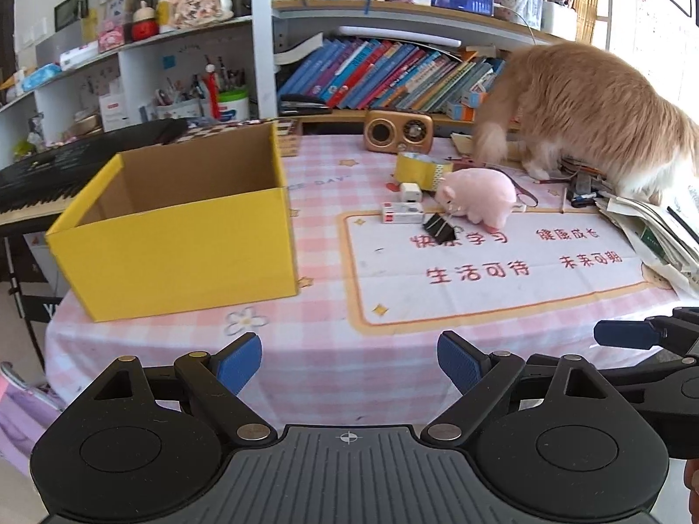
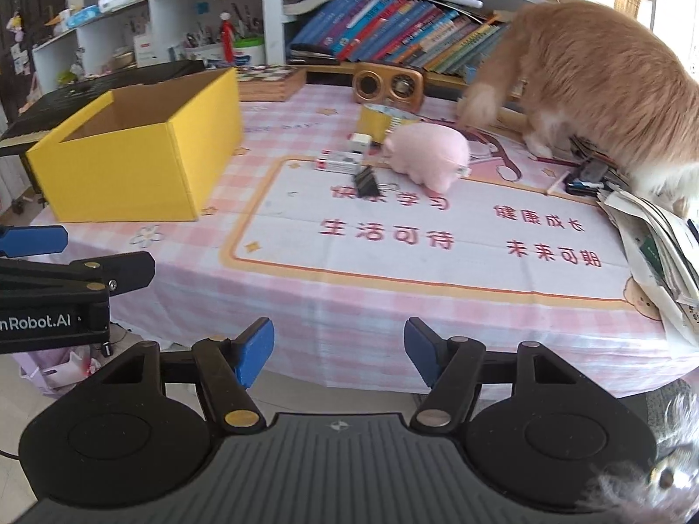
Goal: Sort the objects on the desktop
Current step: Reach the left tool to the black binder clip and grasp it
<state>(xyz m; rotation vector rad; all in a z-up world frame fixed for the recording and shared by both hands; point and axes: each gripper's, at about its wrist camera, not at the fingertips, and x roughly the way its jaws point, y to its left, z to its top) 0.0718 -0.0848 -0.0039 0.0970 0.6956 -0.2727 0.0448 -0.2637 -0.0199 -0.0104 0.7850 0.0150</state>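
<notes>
An open yellow cardboard box [image 1: 174, 236] [image 2: 131, 157] stands on the left of the pink checked tablecloth. Beyond the printed mat lie a pink plush pig [image 1: 478, 194] [image 2: 430, 155], a black binder clip [image 1: 439, 227] [image 2: 366, 181], a flat white box [image 1: 402, 213] [image 2: 340, 160], a small white cube [image 1: 410, 192] [image 2: 360, 139] and a yellow tape roll [image 1: 421, 169] [image 2: 380, 120]. My left gripper [image 1: 349, 364] hangs open over the table's near edge with nothing between its fingers. My right gripper [image 2: 340, 358] is also open and empty, to the right of the left one.
A fluffy orange cat [image 1: 585, 118] [image 2: 589, 83] stands on the table's right side over a heap of papers [image 1: 655, 236] [image 2: 659, 253]. A small wooden radio [image 1: 398, 131] [image 2: 388, 84] sits at the back. Bookshelves rise behind; a keyboard [image 1: 43, 179] lies left.
</notes>
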